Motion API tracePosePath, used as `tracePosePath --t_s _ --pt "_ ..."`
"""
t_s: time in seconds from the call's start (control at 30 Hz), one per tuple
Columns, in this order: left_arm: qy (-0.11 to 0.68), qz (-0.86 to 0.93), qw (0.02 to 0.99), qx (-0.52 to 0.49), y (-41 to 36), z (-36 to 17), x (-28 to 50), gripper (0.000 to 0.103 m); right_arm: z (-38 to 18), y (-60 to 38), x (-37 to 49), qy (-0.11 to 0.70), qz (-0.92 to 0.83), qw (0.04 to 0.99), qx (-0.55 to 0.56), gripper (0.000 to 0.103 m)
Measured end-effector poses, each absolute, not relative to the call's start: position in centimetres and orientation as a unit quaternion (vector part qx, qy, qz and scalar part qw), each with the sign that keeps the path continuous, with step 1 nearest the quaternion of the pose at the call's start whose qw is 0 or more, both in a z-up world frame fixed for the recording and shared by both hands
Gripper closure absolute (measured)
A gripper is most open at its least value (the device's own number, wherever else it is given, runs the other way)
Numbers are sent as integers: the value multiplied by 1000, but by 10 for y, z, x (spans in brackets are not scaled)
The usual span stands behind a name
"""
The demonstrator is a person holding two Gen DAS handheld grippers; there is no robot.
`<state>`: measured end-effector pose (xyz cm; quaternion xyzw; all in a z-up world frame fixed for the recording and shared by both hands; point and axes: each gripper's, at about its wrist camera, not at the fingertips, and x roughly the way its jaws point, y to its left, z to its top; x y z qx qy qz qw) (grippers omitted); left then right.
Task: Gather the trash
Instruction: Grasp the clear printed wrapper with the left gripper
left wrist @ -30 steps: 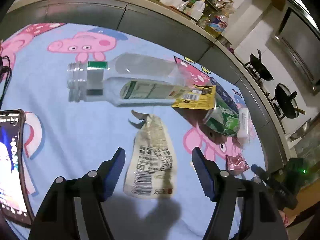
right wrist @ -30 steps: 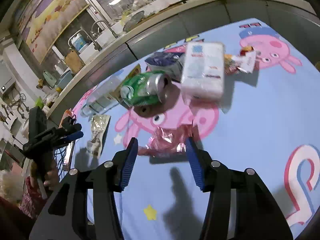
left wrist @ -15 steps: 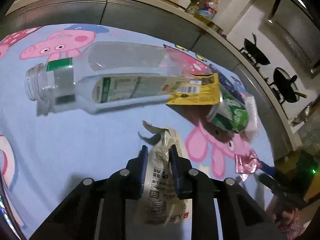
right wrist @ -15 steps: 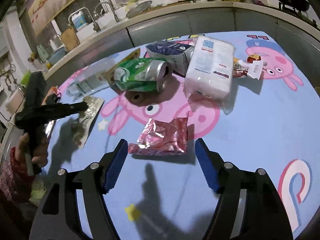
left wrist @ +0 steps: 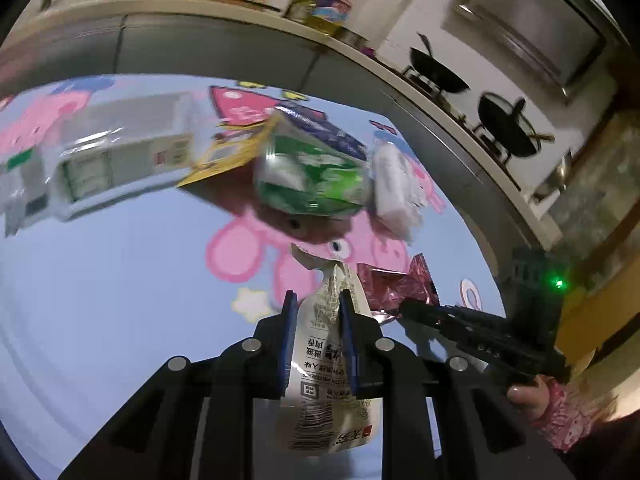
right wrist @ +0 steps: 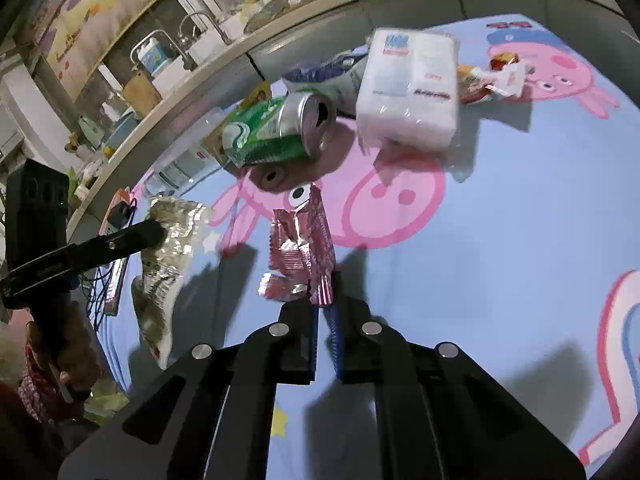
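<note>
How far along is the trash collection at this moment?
Nothing looks binned yet; no bin is in view. In hand: the left gripper is shut on the beige wrapper, the right gripper on the pink foil wrapper. Left on the cloth: green can, clear bottle, tissue pack, smaller wrappers.

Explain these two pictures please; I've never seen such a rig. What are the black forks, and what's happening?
A person holds hand tongs, one per hand, each with a fisheye camera looking along its fingers. The left view shows the left tongs shut on a pale wrapper; the right view shows the right tongs shut on a pink wrapper. On the cartoon cloth also lie a green can, a clear bottle and a white pack. It is trash collecting.
</note>
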<state>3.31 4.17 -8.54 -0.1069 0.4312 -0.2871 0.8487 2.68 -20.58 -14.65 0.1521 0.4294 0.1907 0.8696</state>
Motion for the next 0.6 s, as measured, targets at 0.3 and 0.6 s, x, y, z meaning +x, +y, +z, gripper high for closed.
tracePosePath --t_s 0.3,0.6 --pt "424 -263 865 -44 8 -87 24 82 -136 -235 3 400 159 884 183 98" --pt "436 -221 872 -18 12 -101 17 82 -149 -224 -6 418 171 872 187 98"
